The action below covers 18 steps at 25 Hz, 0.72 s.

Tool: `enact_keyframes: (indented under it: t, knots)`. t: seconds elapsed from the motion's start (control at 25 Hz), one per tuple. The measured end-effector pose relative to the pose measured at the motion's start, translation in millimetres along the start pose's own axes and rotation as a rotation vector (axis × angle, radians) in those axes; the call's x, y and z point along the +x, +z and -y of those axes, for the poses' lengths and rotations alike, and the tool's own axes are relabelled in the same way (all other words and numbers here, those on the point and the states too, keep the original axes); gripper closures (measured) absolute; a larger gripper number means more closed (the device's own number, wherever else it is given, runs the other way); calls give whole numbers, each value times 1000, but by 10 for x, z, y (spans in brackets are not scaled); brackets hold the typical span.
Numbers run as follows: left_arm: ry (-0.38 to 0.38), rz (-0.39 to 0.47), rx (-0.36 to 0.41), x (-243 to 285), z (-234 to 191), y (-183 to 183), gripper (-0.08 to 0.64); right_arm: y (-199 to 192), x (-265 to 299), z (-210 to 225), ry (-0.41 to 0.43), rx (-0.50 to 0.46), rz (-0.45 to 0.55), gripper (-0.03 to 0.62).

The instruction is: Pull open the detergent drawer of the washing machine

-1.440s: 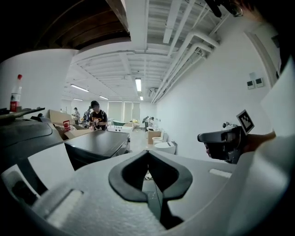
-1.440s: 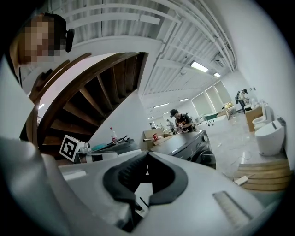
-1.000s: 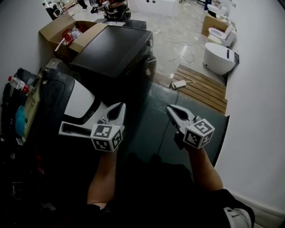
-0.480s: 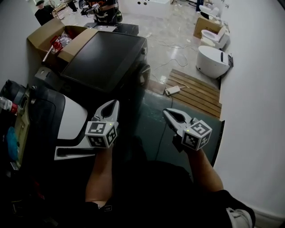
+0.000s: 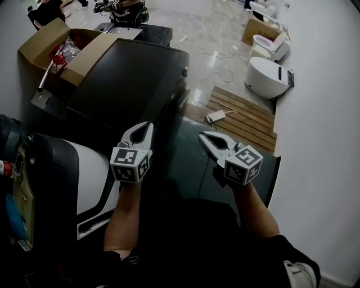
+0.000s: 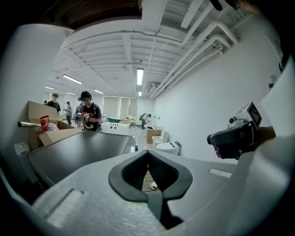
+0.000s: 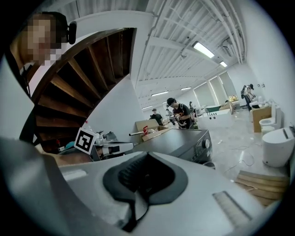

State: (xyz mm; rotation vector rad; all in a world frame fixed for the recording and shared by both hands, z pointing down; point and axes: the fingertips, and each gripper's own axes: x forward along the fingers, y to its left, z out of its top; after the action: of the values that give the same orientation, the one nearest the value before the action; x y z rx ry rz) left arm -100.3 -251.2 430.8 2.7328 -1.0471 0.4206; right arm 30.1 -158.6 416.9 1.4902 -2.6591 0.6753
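**Empty-Handed, Short of the Washer (image 5: 126, 76)**

Nearest in, the left gripper (image 5: 144, 127) was clenched tight on nothing, pads pressed together. The right gripper (image 5: 204, 136) beside it was closed and empty too. Both were carried out front side by side, not working, which reads as an approach with no reach begun. They'd have to open before taking any handle.

Under them lay a dark mat (image 5: 185, 157) with a cable (image 5: 202, 171) trailing across it, a likely snag for the feet. At 9 o'clock sat a white appliance (image 5: 93, 169), close by the left arm.

At 12 o'clock stood the washer, well apart from both tips. Its knob (image 7: 206, 144) showed on the front panel. The drawer belongs on that panel, but I couldn't pick it out, and nothing looked pulled open. Nothing blocked that face.

At 1 o'clock was a pallet (image 5: 247, 121), and at 10 o'clock, past the lid, a box (image 5: 48, 42). Farthest off were toilets (image 5: 267, 79) and people (image 5: 121, 8).
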Motion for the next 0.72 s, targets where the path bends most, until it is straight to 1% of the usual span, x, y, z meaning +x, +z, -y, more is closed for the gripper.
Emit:
enact_keyframes:
  t: [0.08,0.2,0.36,0.44,0.56,0.72]
  knots:
    - [-19,-15,2,121,-92,0,549,44,145,59,5,-9,-11,589]
    - [-26,-40,1,274,-192,-20,549,91,264,202,5,-9,-21,589]
    - [-13,-88,-19,455,-221,-8,549,159,346,450,12,8,-29,589]
    - [2,-91,-24,566,-216,8,549,196,377,604,28,14,-35,589]
    - [40,-75,-28,749,-194,72,549,271,439,836,77,10,-55,589]
    - [104,-112,-39,1027,-150,92,549,382,547,1127,172,-15,-97,589]
